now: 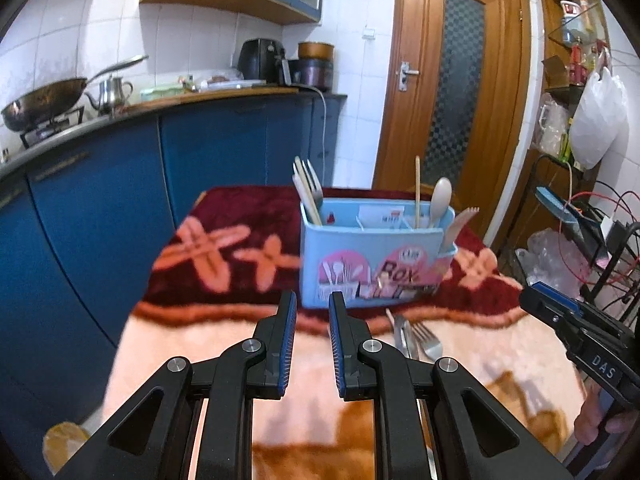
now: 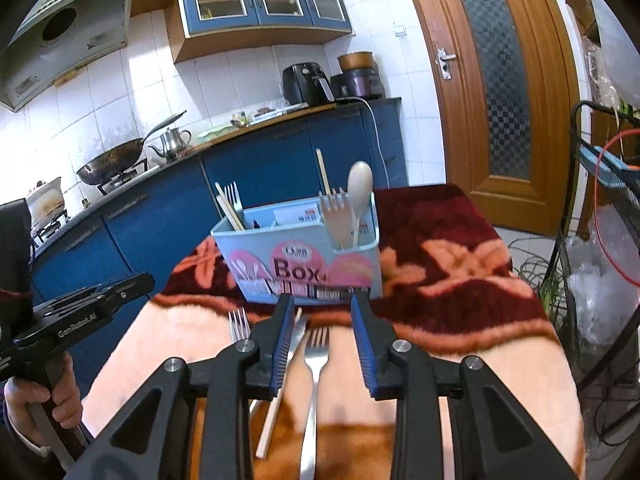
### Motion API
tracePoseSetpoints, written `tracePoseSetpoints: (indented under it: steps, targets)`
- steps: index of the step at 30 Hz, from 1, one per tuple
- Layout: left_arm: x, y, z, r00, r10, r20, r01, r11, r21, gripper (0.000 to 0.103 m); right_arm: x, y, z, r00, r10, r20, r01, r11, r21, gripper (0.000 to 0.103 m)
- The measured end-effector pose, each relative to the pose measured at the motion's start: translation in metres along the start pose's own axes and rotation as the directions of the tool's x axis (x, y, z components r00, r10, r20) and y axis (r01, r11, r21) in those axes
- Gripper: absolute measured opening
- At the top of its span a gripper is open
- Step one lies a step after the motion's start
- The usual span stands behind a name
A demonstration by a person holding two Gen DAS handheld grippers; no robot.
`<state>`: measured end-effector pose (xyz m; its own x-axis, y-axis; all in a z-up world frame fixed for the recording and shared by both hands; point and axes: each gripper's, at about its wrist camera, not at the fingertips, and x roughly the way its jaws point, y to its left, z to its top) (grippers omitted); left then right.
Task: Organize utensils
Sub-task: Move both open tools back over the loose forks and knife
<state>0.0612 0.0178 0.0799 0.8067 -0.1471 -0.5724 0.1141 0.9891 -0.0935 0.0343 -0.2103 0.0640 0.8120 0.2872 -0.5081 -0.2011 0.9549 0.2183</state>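
Note:
A light blue utensil box (image 1: 372, 256) (image 2: 304, 256) stands on the blanket-covered table and holds forks, chopsticks, a wooden fork (image 2: 336, 216) and a pale spoon (image 2: 359, 188). Loose on the blanket lie a metal fork (image 2: 316, 360), a knife (image 2: 298, 338), a chopstick (image 2: 276, 404) and a second fork (image 2: 239, 324); some show in the left view (image 1: 416, 340). My right gripper (image 2: 323, 320) is open above the metal fork. My left gripper (image 1: 313, 308) is open and empty, left of the loose utensils.
The table carries a peach and dark red floral blanket (image 1: 224, 256). Blue kitchen cabinets (image 1: 120, 208) stand to the left, with a wok (image 1: 44, 100) and kettle on the counter. A wooden door (image 1: 456, 92) is behind, and a cluttered wire rack (image 2: 604, 216) to the right.

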Motion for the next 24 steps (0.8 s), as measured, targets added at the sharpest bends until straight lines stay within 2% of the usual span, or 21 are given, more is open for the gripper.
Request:
tracePoseSetpoints:
  steps: [6,9,12,17,20,24]
  targets:
    - [0.028,-0.001,-0.014,0.996,-0.02,-0.081,0.019,1.0,-0.013,0.017,0.009,-0.012,-0.013,0.999,-0.022,-0.046,0.023,0.999,0.025,0.035]
    - [0.048,-0.001,-0.021,0.99,-0.01,-0.143,0.008,1.0,-0.015,0.019,0.017,-0.02,-0.021,0.997,-0.031,-0.075,0.034,0.999,0.038,0.035]
    - [0.065,0.001,-0.028,0.98,-0.035,-0.197,0.029,0.999,-0.034,0.019,0.024,-0.026,-0.027,0.995,-0.038,-0.095,0.043,0.998,0.049,0.035]
    - [0.085,0.002,-0.034,0.97,-0.054,-0.238,0.045,0.998,-0.043,0.038,0.034,-0.033,-0.035,0.99,-0.046,-0.13,0.054,0.997,0.063,0.036]
    - [0.097,0.004,-0.034,0.964,-0.053,-0.262,0.043,0.998,-0.045,0.038,0.039,-0.036,-0.039,0.988,-0.047,-0.145,0.057,0.996,0.067,0.037]
    - [0.11,0.008,-0.031,0.957,-0.089,-0.276,0.071,0.995,-0.072,0.039,0.043,-0.037,-0.04,0.987,-0.05,-0.155,0.061,0.996,0.068,0.038]
